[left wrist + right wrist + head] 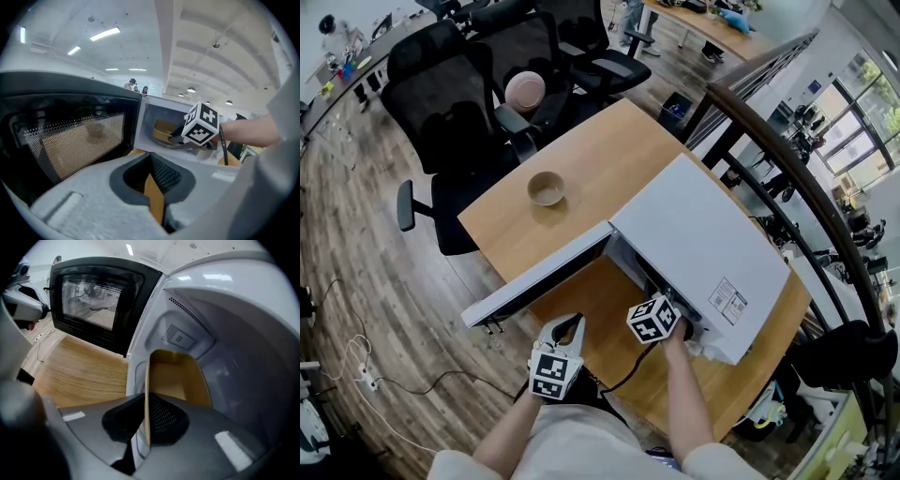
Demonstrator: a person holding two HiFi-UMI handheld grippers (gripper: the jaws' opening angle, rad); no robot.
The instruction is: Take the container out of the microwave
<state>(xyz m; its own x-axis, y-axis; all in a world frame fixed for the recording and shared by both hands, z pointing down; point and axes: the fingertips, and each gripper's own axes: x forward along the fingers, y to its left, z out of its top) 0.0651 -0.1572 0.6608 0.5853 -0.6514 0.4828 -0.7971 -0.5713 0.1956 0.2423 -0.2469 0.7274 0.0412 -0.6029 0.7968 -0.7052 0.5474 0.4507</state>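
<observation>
A white microwave (703, 244) stands on the wooden table (609, 159), its door (539, 277) swung open to the left. Inside lies a tan container (176, 378), which the left gripper view also shows as a tan container (164, 131). My right gripper (146, 401) reaches into the cavity and is shut on the container's near rim; in the head view the right gripper (667, 314) shows at the microwave mouth, marker cube up. My left gripper (570, 325) hangs over the table in front of the door, and that left gripper (151, 161) is shut with nothing in it.
A small beige bowl (547, 188) sits on the table beyond the door. Black office chairs (450, 103) crowd the far table edge, one holding a pink round thing (525, 91). A dark railing (787, 159) runs along the right. Cables (366, 375) lie on the floor.
</observation>
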